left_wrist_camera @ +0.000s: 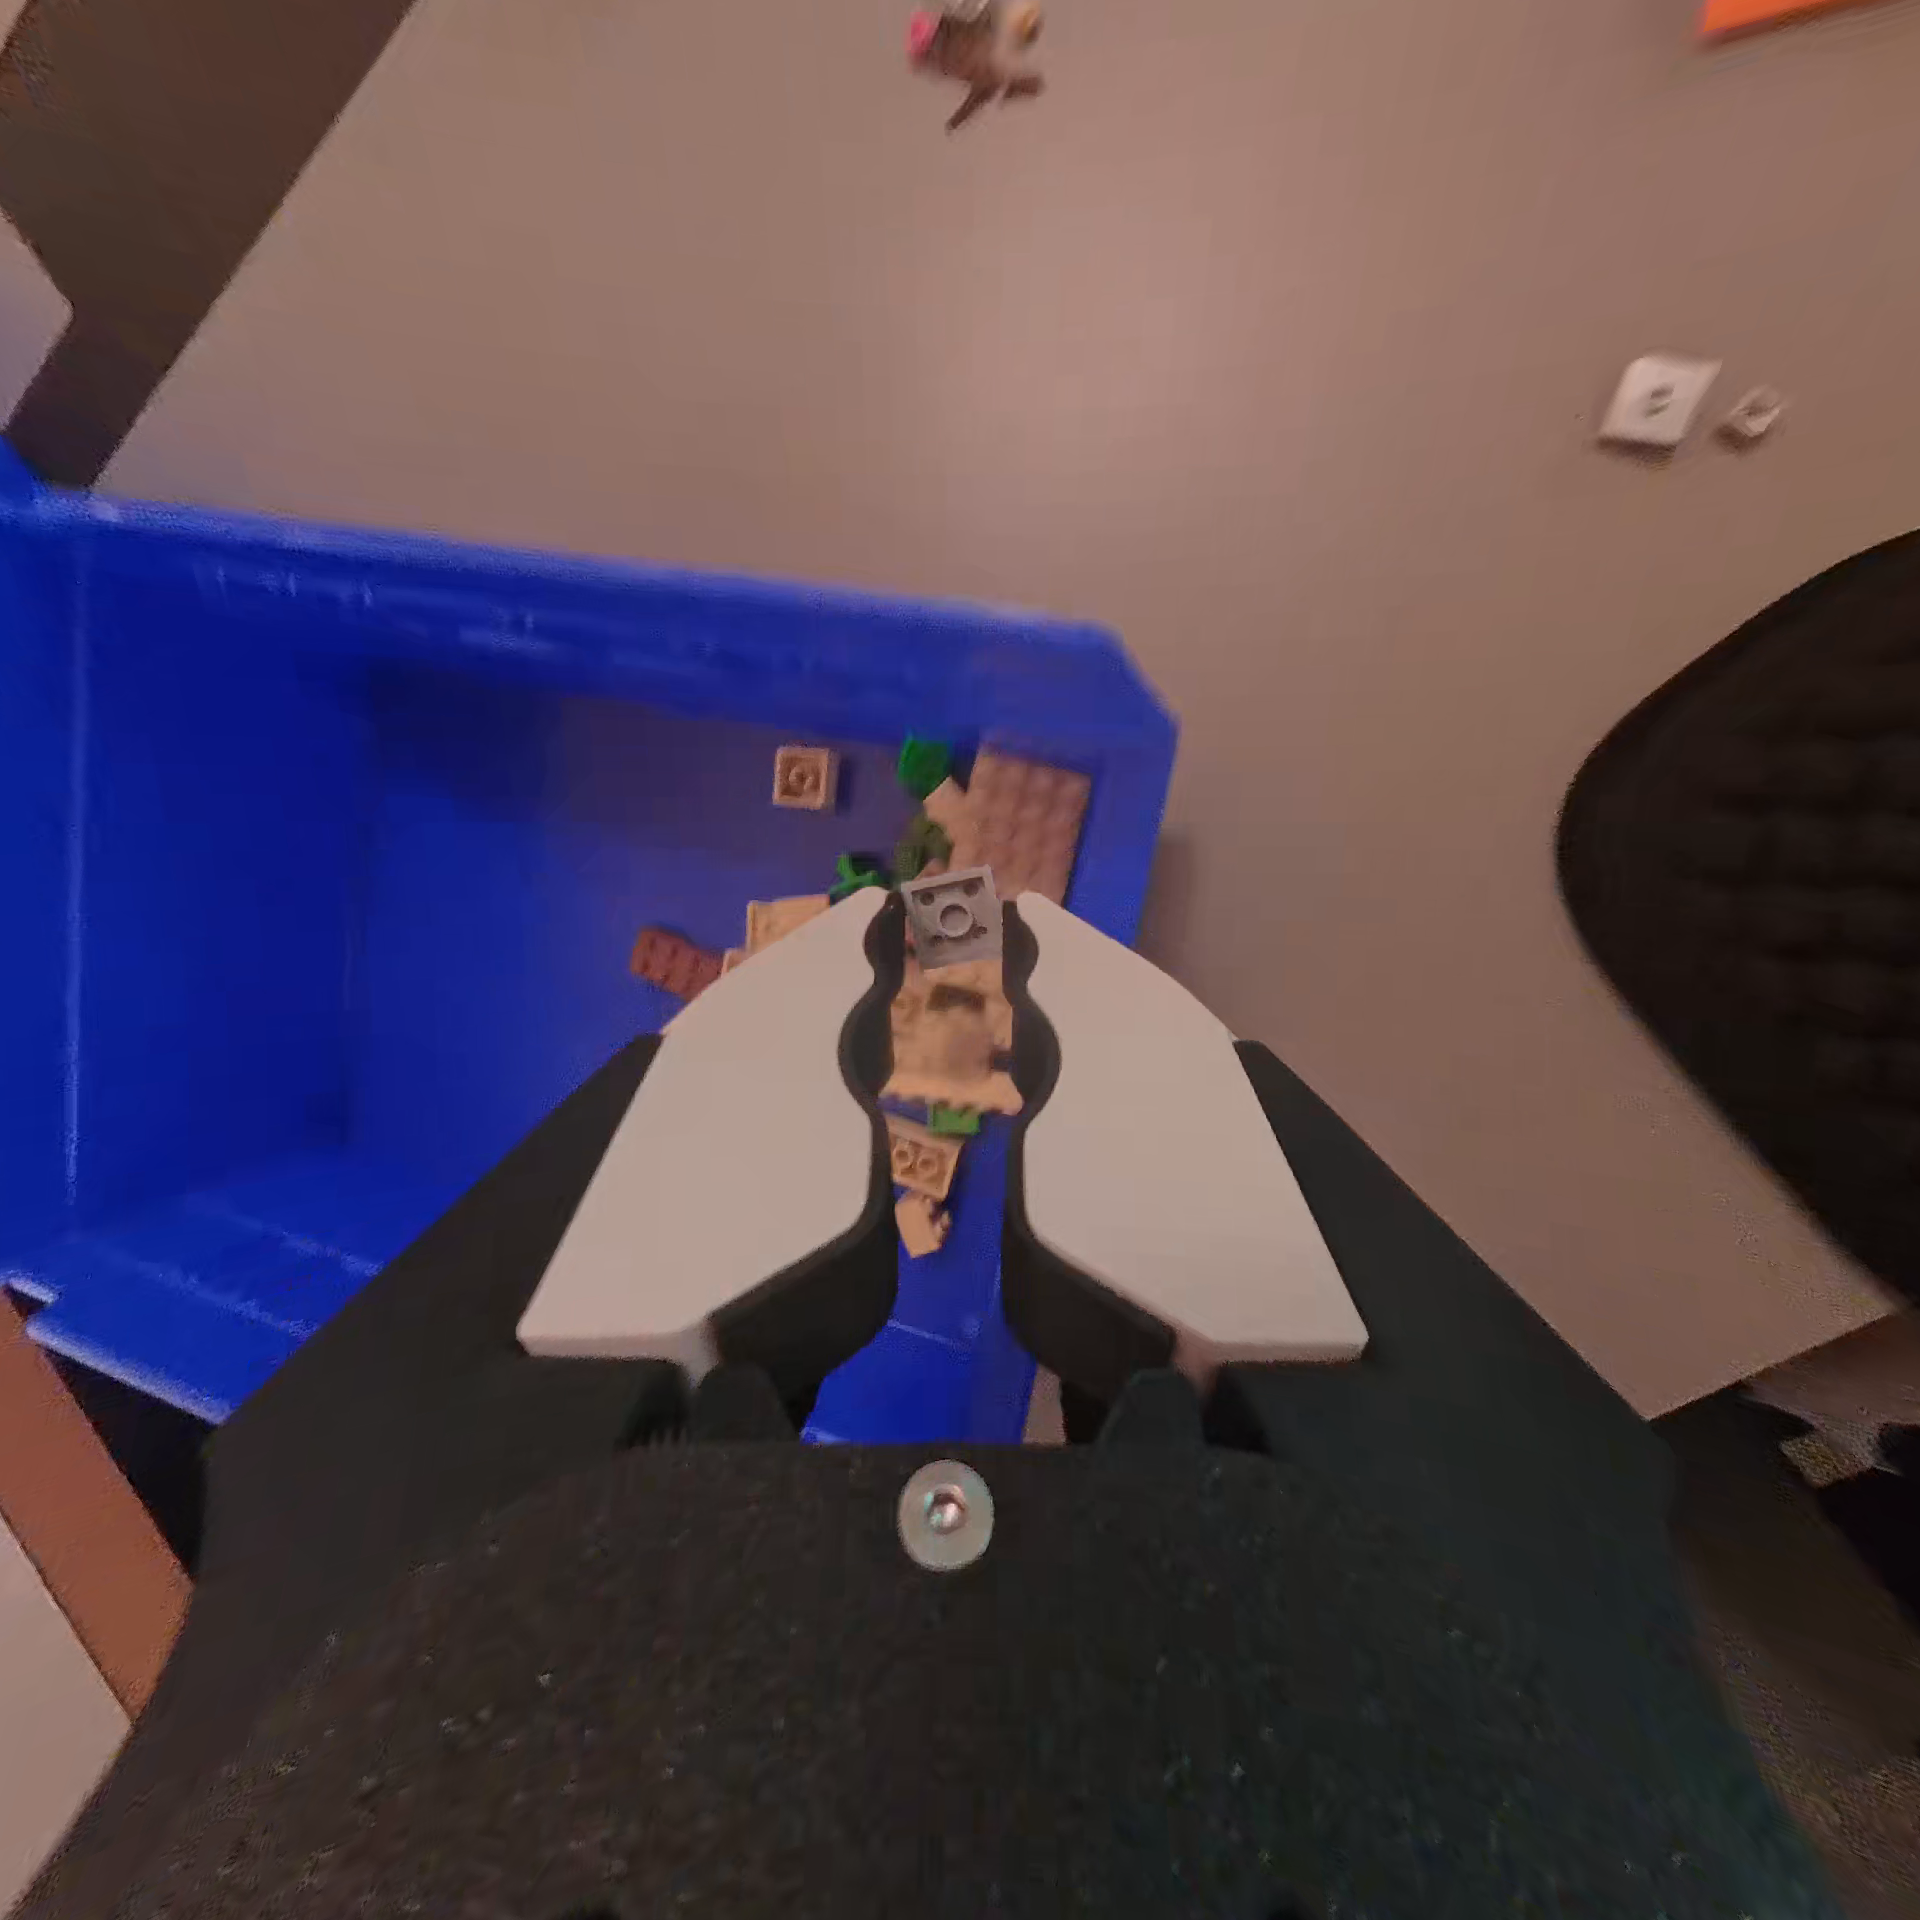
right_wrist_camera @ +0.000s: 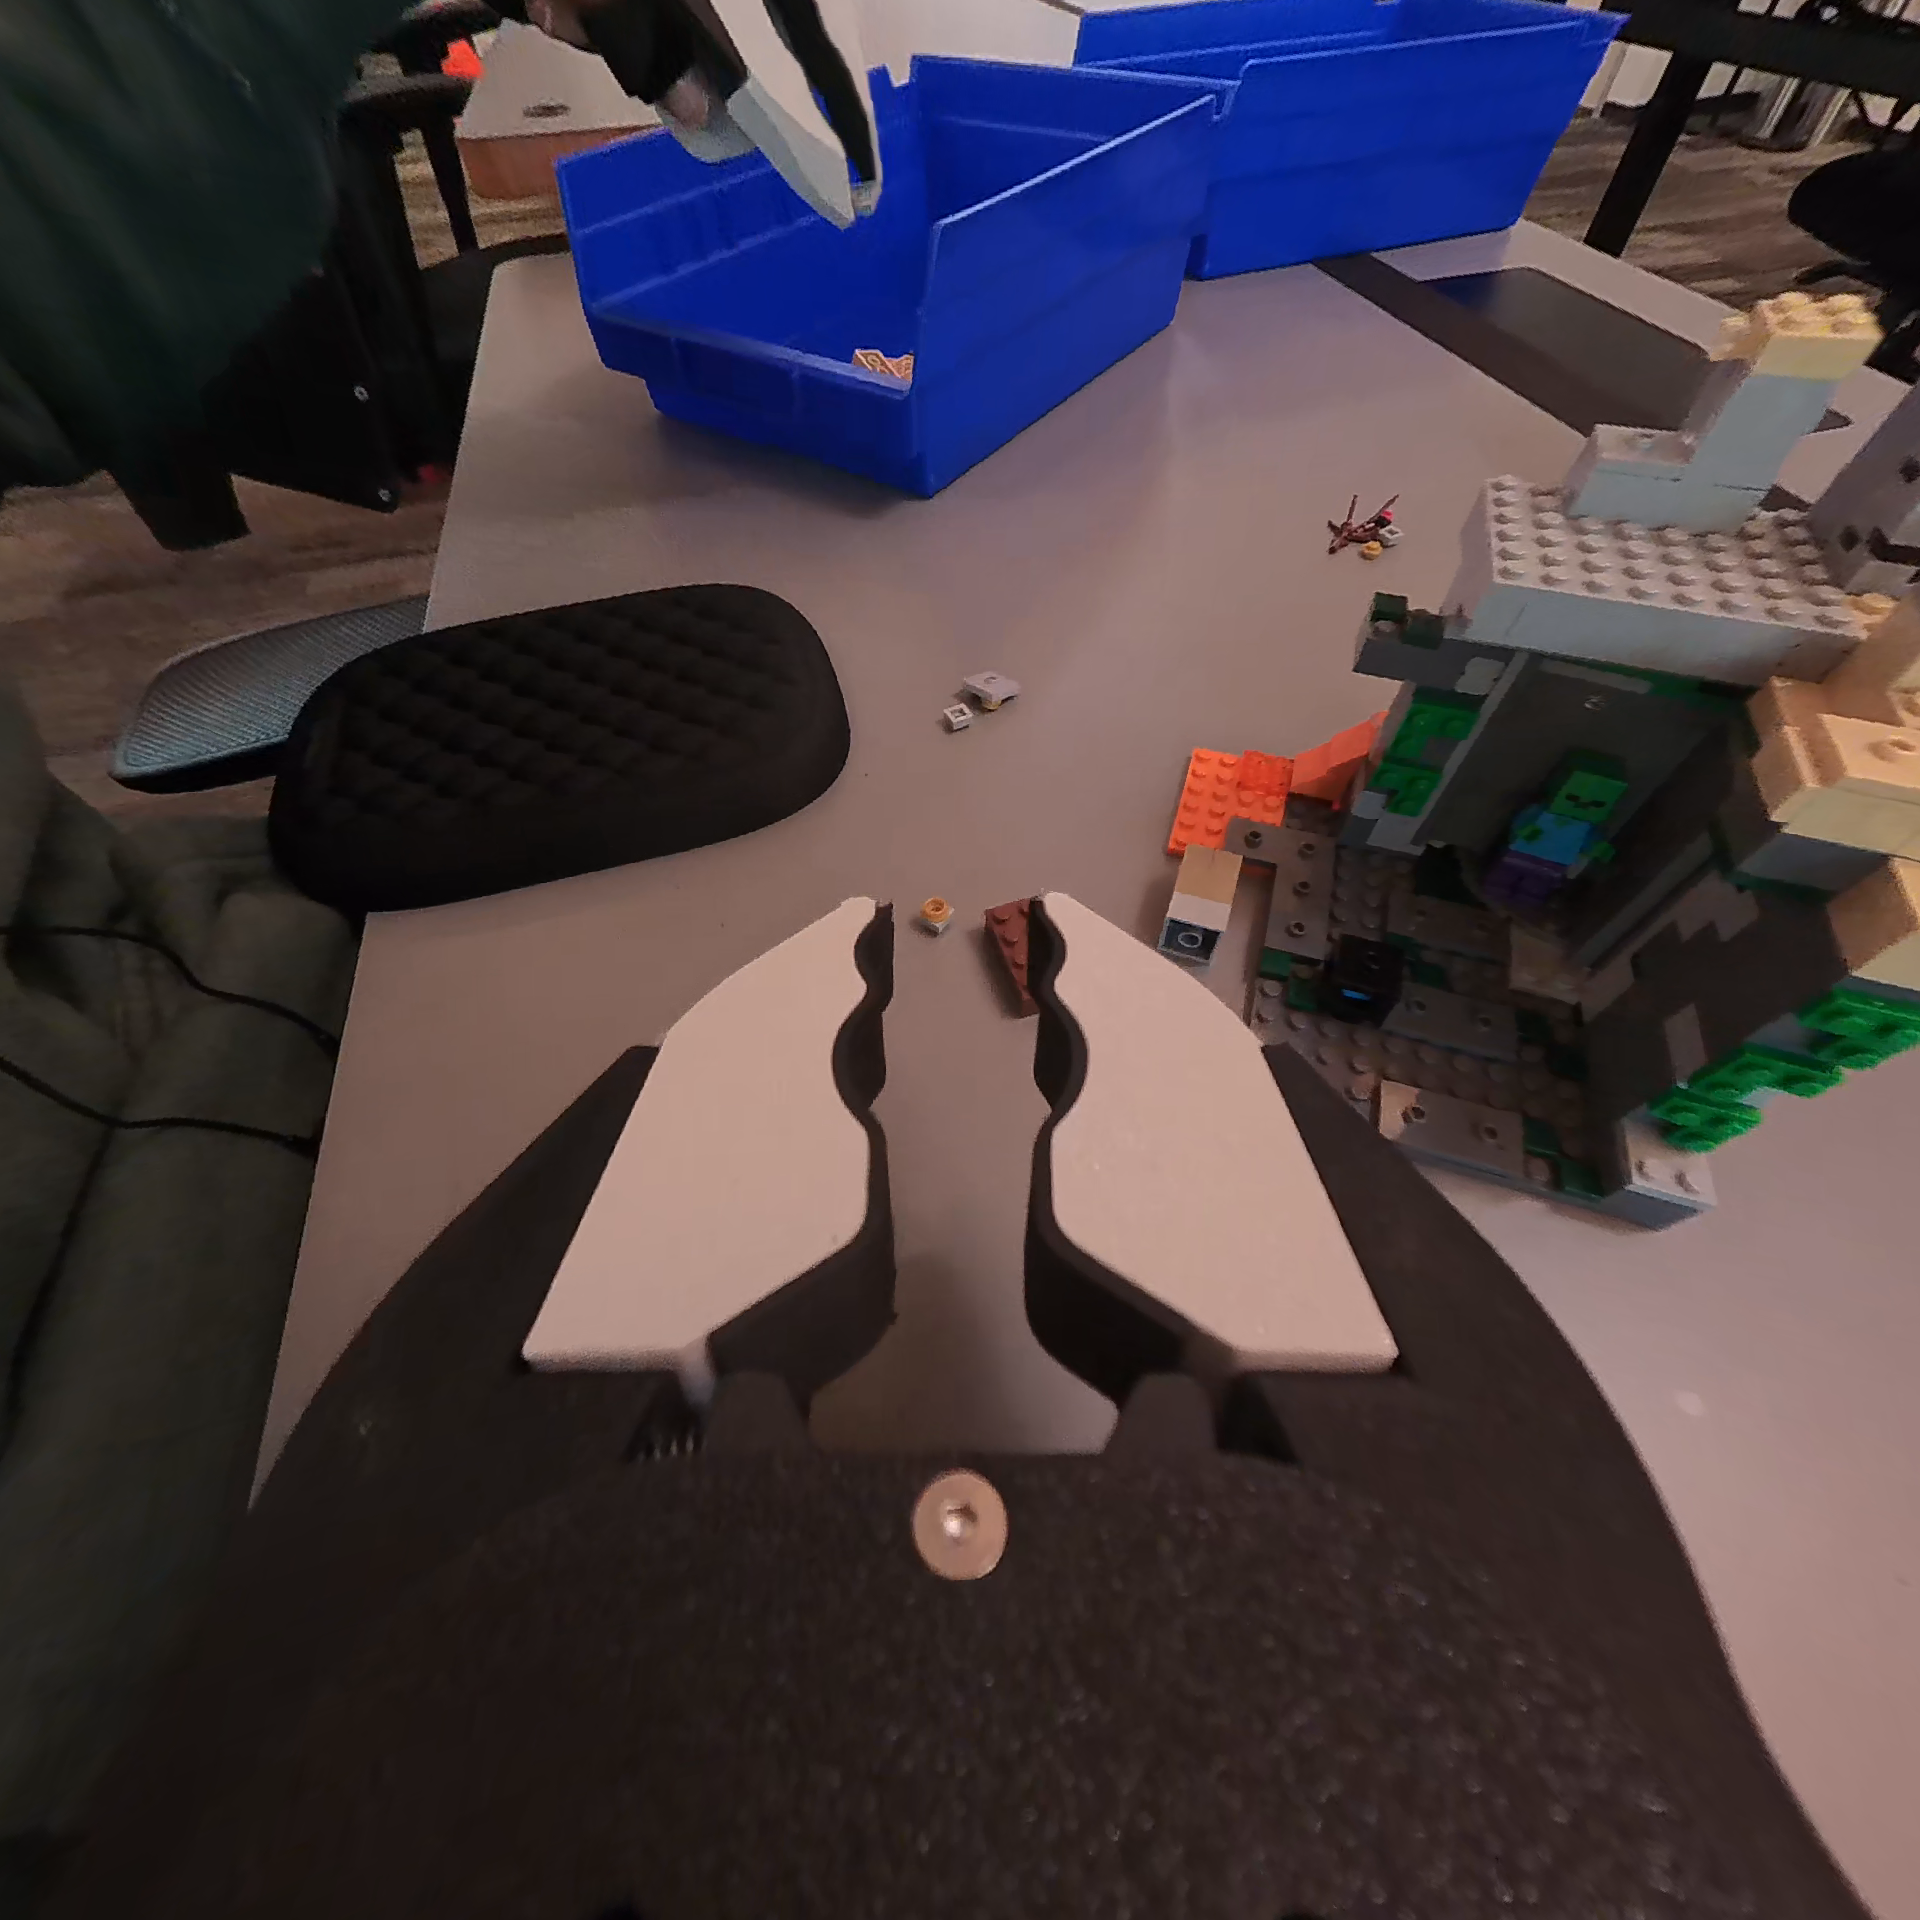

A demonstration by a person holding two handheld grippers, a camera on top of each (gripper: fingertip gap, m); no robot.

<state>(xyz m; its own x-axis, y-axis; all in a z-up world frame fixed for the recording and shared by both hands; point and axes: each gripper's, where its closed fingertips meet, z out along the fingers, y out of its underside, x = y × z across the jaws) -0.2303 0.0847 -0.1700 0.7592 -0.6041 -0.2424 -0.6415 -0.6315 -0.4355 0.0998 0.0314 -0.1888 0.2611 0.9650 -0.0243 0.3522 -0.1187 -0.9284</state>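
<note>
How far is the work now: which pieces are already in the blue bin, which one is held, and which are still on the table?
Several tan, brown and green pieces already lie in the blue bin. The left gripper holds a small grey plate above it. The right gripper, open, hovers by a brown plate. The big brick model stands unopened on the table.

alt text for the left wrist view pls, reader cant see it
The left gripper pinches a small grey square brick between its fingertips, above a blue bin holding tan, brown and green bricks. The bin sits on a grey table; a black padded chair back lies at right.
</note>
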